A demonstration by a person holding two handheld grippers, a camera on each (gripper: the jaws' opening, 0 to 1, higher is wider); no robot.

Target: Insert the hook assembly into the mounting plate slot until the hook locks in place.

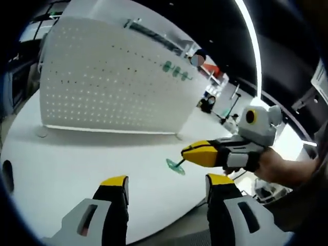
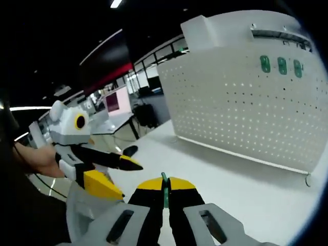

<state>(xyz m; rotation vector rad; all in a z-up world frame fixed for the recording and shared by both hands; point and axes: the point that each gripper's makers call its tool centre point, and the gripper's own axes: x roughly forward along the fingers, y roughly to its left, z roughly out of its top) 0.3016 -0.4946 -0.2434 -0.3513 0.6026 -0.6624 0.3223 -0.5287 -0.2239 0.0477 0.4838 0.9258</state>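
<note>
Left gripper view: left gripper (image 1: 166, 187) has its jaws spread wide with nothing in them, above the white table (image 1: 61, 164). The right gripper (image 1: 197, 154) comes in from the right, pinching one green hook (image 1: 176, 165) just above the table. Three more green hooks (image 1: 177, 72) hang on the white pegboard (image 1: 113, 82).

Right gripper view: right gripper (image 2: 165, 190) is clamped on the hook (image 2: 164, 180); three hooks (image 2: 282, 65) are up on the pegboard (image 2: 246, 97).

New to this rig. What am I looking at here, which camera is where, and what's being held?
No robot: a person holds a two-jaw gripper in each hand, each carrying a fisheye camera that looks along its own jaws. In the left gripper view, the left gripper is open and holds nothing; the right gripper comes in from the right, shut on a green hook above the white table. In the right gripper view, the hook sits between the shut jaws. A white pegboard stands on the table, three green hooks near its top.
</note>
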